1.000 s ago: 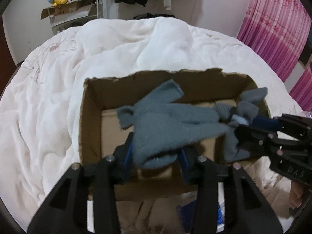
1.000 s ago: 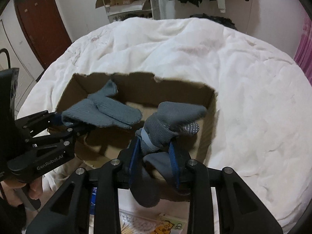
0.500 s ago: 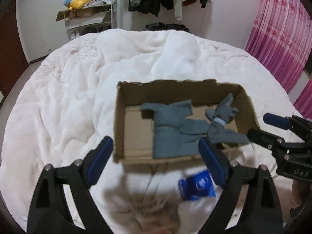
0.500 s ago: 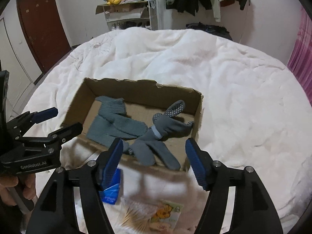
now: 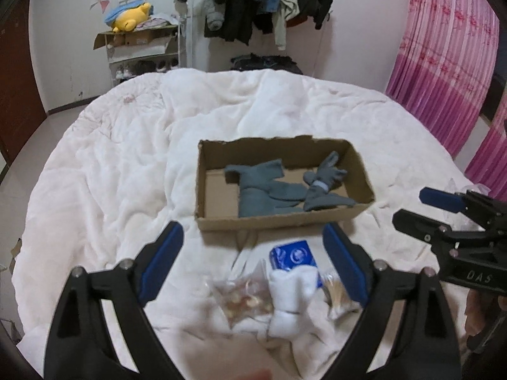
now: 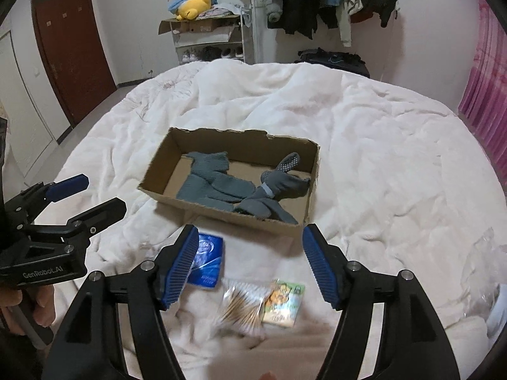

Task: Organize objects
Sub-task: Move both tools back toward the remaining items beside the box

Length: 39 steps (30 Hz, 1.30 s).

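An open cardboard box (image 5: 272,220) (image 6: 221,213) sits on the white bed. Two pairs of grey socks lie inside it: a knit pair (image 5: 263,190) (image 6: 209,177) on the left and a tied pair (image 5: 323,186) (image 6: 279,186) on the right. My left gripper (image 5: 253,253) is open and empty, held above the bed in front of the box. My right gripper (image 6: 248,262) is open and empty beside it. On the bed in front of the box lie a blue packet (image 5: 293,255) (image 6: 206,262), a white rolled sock (image 5: 293,297), a snack bag (image 5: 244,297), a bag of cotton swabs (image 6: 242,305) and a small cartoon packet (image 6: 283,302).
The white quilt (image 5: 126,171) covers the round bed. Pink curtains (image 5: 443,47) hang at the right. A shelf with a yellow plush toy (image 5: 130,19) and hanging clothes (image 5: 269,0) stand by the far wall. Crumpled clear plastic (image 6: 484,272) lies at the right edge.
Both grippers opened, let the grey socks drop into the box, and pulled back toward me. The items in front of the box have come into view.
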### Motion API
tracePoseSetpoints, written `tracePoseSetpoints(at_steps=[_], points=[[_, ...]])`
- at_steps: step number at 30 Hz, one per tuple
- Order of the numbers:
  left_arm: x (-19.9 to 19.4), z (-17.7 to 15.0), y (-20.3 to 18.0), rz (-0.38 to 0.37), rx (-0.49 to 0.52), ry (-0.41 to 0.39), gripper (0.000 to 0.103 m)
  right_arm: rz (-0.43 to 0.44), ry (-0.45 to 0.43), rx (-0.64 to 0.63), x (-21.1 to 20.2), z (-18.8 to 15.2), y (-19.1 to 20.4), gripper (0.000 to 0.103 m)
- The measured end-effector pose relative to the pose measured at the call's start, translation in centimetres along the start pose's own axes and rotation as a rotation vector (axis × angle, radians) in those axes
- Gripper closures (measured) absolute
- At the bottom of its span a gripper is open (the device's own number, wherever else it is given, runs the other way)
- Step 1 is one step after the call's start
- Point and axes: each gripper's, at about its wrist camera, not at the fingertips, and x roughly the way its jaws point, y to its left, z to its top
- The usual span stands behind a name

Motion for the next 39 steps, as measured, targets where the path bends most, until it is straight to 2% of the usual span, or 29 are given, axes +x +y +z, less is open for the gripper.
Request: tracePoseSetpoints(at_steps=[12, 27, 31, 36, 38, 39], points=[[-5.6, -1.7, -0.3, -0.01, 0.018, -0.037, 0.012, -0.083, -0.088, 0.088, -5.4, -2.4, 1.4, 0.031], [-8.1, -5.4, 0.3, 0.014, 0.035, -0.007, 0.011, -0.177, -0.102, 0.118, -8.8, -6.2, 2.5, 0.031], [-10.0, -6.7, 1.1, 0.02, -0.028, 0.013, 0.011, -0.208, -0.08, 0.141, -9.2, -7.3, 2.6, 0.031], [-14.1, -8.1, 1.3, 0.001, -0.045, -0.024, 0.01, -0.236, -0.09, 0.179, -10.4, -8.9, 3.4, 0.031], [-14.7, -8.2, 1.4, 0.019, -0.04, -0.037, 0.004, -0.269, -0.103, 0.223, -10.3, -9.2, 3.5, 0.031], [-14.7, -8.2, 1.5, 0.021, -0.04, -0.049, 0.004, -0.258, -0.104, 0.226, -10.2, -9.3, 3.4, 0.031]])
